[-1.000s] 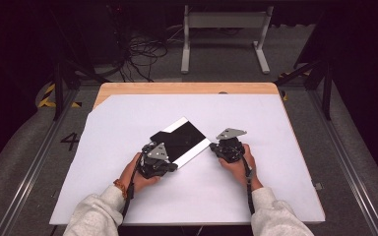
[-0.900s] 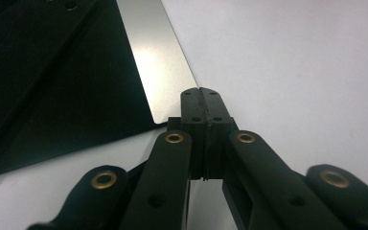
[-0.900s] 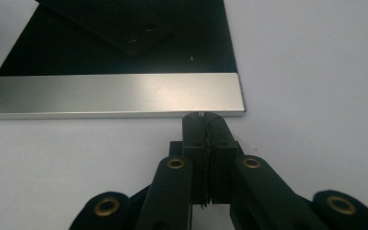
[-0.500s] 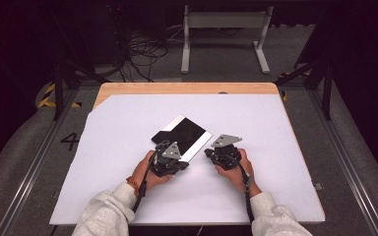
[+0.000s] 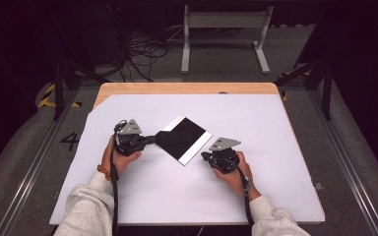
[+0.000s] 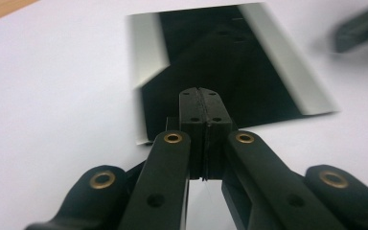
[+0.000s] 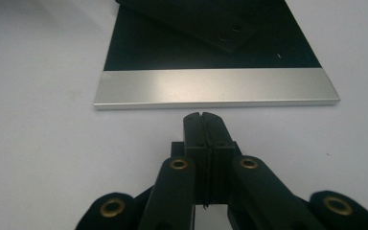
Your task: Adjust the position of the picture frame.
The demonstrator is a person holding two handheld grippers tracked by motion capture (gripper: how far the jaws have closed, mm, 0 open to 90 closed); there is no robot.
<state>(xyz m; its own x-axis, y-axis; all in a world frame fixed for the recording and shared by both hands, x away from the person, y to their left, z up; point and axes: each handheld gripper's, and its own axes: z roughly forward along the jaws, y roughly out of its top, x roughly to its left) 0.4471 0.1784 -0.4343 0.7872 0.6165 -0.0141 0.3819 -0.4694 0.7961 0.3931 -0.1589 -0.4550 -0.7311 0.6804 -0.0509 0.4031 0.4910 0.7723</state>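
Since the earlier frame my left tongs [image 5: 150, 139] slid leftward, closed, tips over the black plate [image 5: 184, 138] mid-table [image 5: 285, 147]. Right tongs [image 5: 204, 155] waited closed just beside its silver edge. A careless shove could skid it away.

Illumination fell from above onto the white table [image 5: 275, 187], which read bright and even, while the surrounding floor and background stayed dim to black. The high view was soft and low in detail. In the left gripper view the black panel [image 6: 249, 72] was smeared by motion blur. In the right gripper view its silver band [image 7: 215, 86] carried a mild sheen; near jaws were slightly defocused.
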